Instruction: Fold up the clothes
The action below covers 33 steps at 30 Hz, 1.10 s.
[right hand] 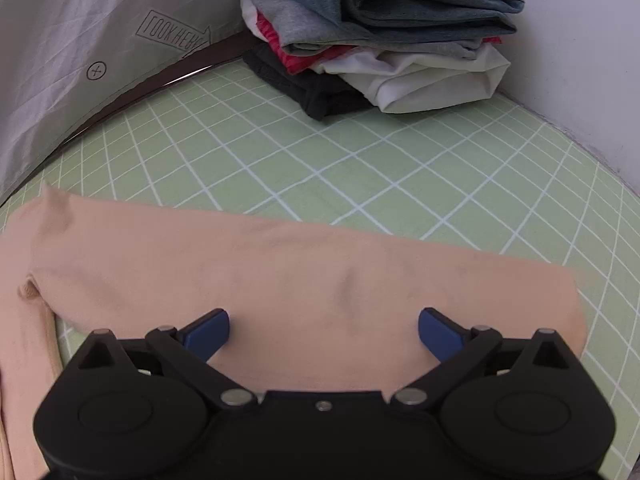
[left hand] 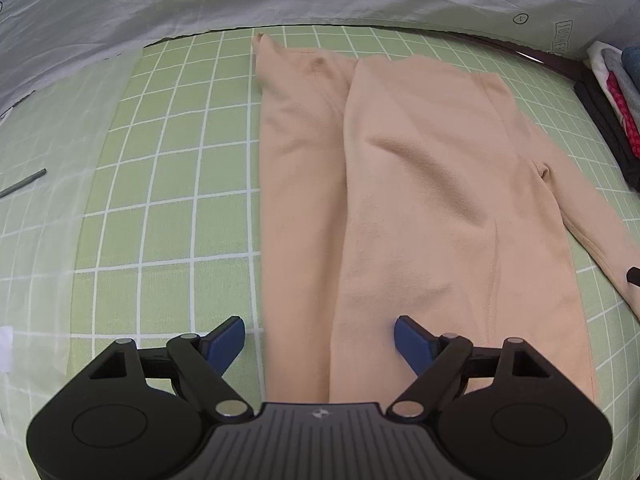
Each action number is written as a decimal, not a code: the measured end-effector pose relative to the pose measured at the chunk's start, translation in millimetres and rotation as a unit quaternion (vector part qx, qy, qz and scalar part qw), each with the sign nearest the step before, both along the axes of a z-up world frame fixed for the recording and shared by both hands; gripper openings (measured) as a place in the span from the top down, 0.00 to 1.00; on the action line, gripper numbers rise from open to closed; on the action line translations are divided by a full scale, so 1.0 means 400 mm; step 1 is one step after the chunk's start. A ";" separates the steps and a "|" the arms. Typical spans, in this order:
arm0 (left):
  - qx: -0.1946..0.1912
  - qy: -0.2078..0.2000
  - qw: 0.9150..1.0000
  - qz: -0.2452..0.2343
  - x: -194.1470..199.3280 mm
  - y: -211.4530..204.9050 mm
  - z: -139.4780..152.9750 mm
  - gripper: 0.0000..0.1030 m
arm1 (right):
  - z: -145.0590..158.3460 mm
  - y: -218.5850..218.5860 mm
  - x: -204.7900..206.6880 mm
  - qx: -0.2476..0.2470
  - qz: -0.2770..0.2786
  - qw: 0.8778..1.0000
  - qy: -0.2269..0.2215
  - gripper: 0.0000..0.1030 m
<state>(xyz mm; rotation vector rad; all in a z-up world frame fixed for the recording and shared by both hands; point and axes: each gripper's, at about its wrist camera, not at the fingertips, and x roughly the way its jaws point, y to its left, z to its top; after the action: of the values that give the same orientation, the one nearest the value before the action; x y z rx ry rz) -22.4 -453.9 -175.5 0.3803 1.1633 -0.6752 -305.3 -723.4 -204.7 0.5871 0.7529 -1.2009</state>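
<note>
- The peach top (left hand: pixel 420 184) lies flat on the green checked sheet (left hand: pixel 168 152), one side already folded inward so a long straight edge runs away from you in the left wrist view; its sleeve (right hand: pixel 320 272) stretches out across the sheet in the right wrist view.
- Your left claw (left hand: pixel 319 342) is spread wide and holds nothing; it hangs over the near hem, with the folded edge between its blue pads (left hand: pixel 228 340).
- Your right claw (right hand: pixel 323 334) is also spread wide and empty, poised above the middle of the sleeve.
- Expect the fabric to be light, soft and limp, probably a fleecy knit: it should drape and sag rather than hold a line, and a single layer may slide off the one below.
- Pinch at seams, cuff or hem, where the cloth is doubled and less likely to slip, and take the whole thickness.
- Lift both grips together, or the sleeve will likely twist.
- The stack of folded clothes (right hand: pixel 380 36) sits well apart, in the far corner.
</note>
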 end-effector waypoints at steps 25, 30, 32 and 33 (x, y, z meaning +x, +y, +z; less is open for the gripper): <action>0.009 0.007 1.000 0.026 0.010 0.019 -0.036 0.00 | 0.011 0.032 0.008 -0.037 0.066 0.997 -0.035 0.86; 0.001 0.007 0.999 0.032 0.033 0.037 -0.022 0.00 | 0.028 0.038 0.061 -0.022 0.089 0.995 -0.045 0.91; -0.001 0.003 1.000 0.031 0.038 0.042 -0.018 0.00 | 0.048 0.043 0.087 -0.017 0.102 0.992 -0.067 0.91; -0.003 0.002 1.000 0.031 0.041 0.044 -0.016 0.00 | 0.063 0.049 0.107 -0.018 0.114 0.990 -0.079 0.91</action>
<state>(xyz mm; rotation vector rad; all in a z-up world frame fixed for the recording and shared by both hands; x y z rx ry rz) -6.0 -436.3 -181.8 0.3369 1.1723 -0.6246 -262.3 -703.7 -179.6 0.5427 0.6435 -0.9438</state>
